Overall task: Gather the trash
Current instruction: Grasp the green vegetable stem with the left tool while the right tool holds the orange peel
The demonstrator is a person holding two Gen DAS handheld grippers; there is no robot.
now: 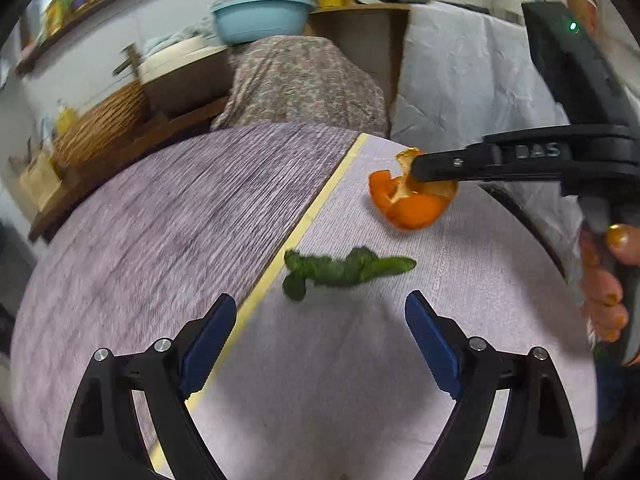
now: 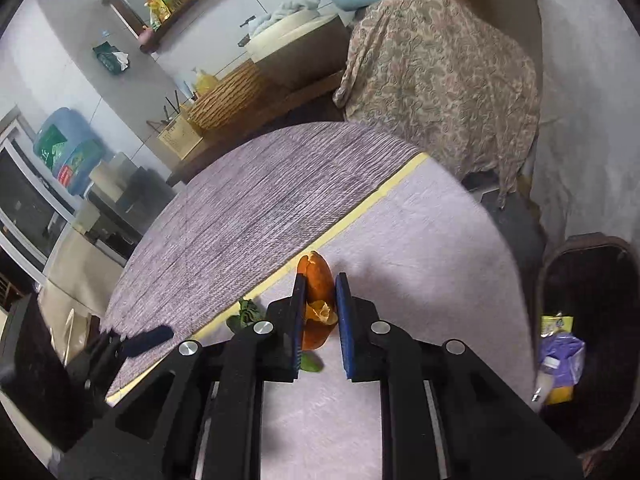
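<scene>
An orange peel (image 1: 412, 204) lies on the lilac tablecloth to the right of a yellow tape line. My right gripper (image 1: 420, 168) reaches in from the right, and in the right wrist view it (image 2: 320, 280) is shut on the orange peel (image 2: 318, 280). A wilted green leaf scrap (image 1: 344, 268) lies on the cloth just ahead of my left gripper (image 1: 320, 308), which is open and empty above the table. A bit of the green leaf (image 2: 246, 312) shows left of the right fingers.
A dark trash bin (image 2: 592, 336) holding wrappers stands off the table's right edge. A yellow tape line (image 1: 304, 220) crosses the cloth. A chair draped in patterned fabric (image 1: 304, 84) stands beyond the table. Shelves, a basket and a blue basin (image 1: 260, 16) line the back wall.
</scene>
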